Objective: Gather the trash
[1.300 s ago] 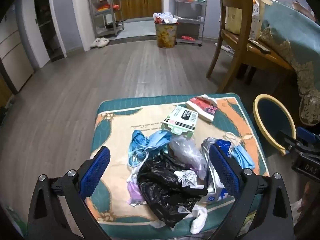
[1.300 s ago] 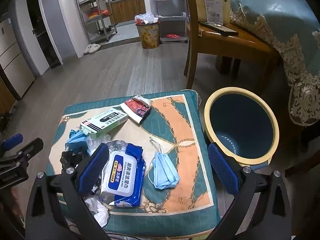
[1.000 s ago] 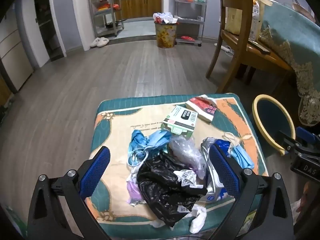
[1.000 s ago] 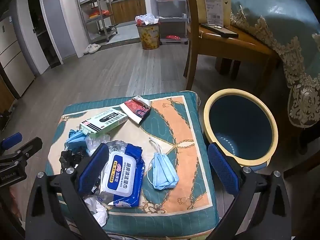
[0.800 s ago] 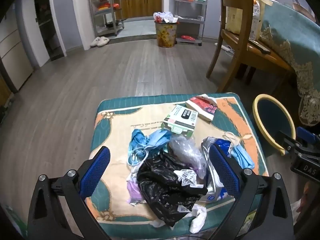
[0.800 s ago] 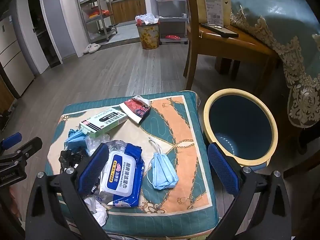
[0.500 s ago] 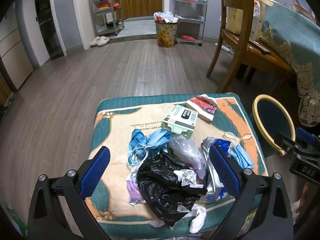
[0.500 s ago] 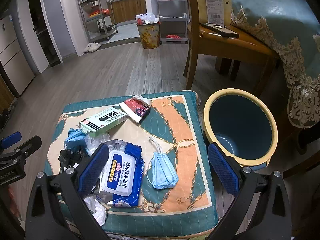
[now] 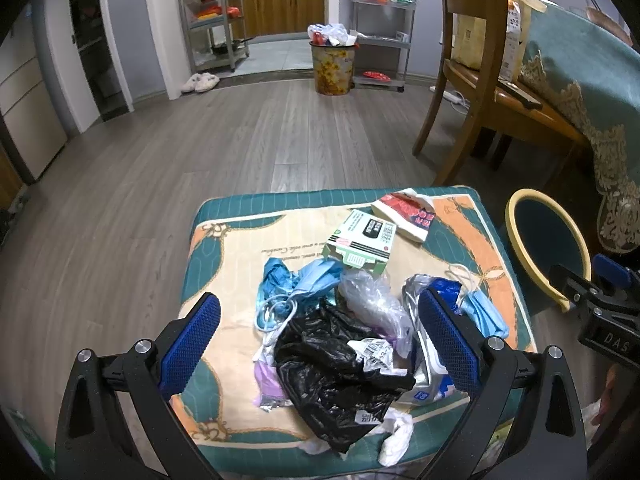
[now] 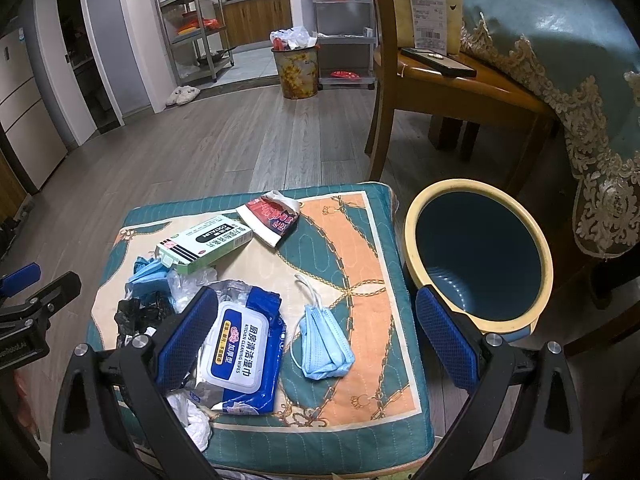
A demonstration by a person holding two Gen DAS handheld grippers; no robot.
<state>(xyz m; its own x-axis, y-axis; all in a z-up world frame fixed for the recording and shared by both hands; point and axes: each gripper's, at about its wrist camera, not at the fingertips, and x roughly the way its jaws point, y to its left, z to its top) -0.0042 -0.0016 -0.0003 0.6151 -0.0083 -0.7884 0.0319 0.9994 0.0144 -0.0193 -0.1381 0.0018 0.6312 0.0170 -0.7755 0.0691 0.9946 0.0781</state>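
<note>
Trash lies on a patterned cushion (image 9: 224,240) (image 10: 360,240): a black plastic bag (image 9: 336,376), a clear bag (image 9: 368,296), crumpled blue masks (image 9: 296,280), a green-and-white box (image 9: 360,240) (image 10: 204,244), a red-and-white wrapper (image 9: 408,212) (image 10: 268,216), a blue wipes pack (image 10: 240,344) and a folded blue mask (image 10: 324,340). My left gripper (image 9: 320,344) hangs open over the black bag. My right gripper (image 10: 312,344) is open above the folded mask. A blue bin with a yellow rim (image 10: 480,256) (image 9: 548,248) stands right of the cushion.
A wooden chair (image 9: 480,80) (image 10: 440,80) stands behind the cushion beside a table with a teal lace-edged cloth (image 10: 560,40). A full floral waste bin (image 9: 332,64) and metal shelves (image 9: 212,20) are far back on the grey wood floor.
</note>
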